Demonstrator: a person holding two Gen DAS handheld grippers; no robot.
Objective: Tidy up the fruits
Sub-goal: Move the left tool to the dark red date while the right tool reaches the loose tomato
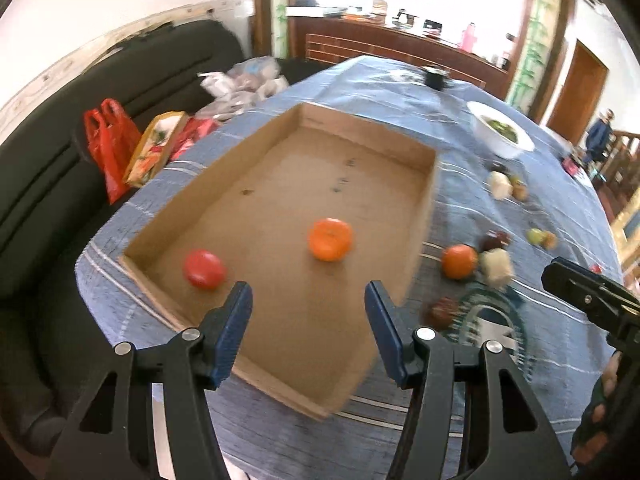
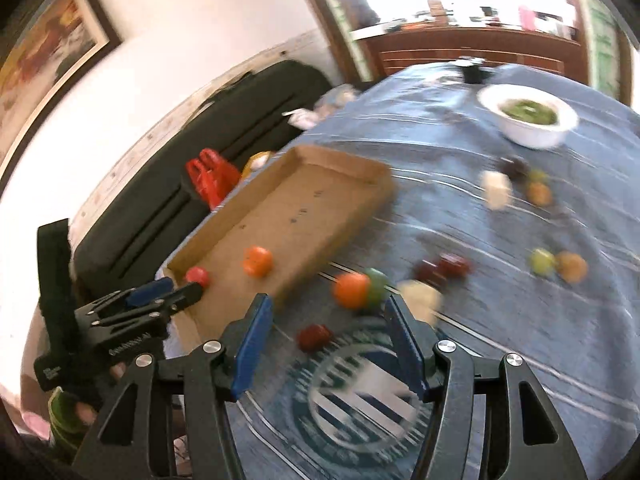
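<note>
A shallow cardboard box (image 1: 424, 200) lies on the blue tablecloth and holds a red tomato (image 1: 203, 269) and an orange (image 1: 330, 239). My left gripper (image 1: 308, 300) is open and empty above the box's near end. More fruit lies loose to the right of the box: an orange (image 1: 459, 261), a pale piece (image 1: 496, 267) and a dark red one (image 1: 442, 312). My right gripper (image 2: 326, 312) is open and empty above the cloth, with a dark red fruit (image 2: 314, 337) between its fingers' lines and an orange (image 2: 351, 290) just beyond. The box also shows in the right wrist view (image 2: 360, 176).
A white bowl of greens (image 2: 528, 114) stands at the far side of the table. Several small fruits (image 2: 558, 264) are scattered right of centre. A dark sofa (image 1: 48, 168) with red bags (image 1: 108, 140) runs along the table's left. A wooden sideboard (image 1: 400, 46) stands behind.
</note>
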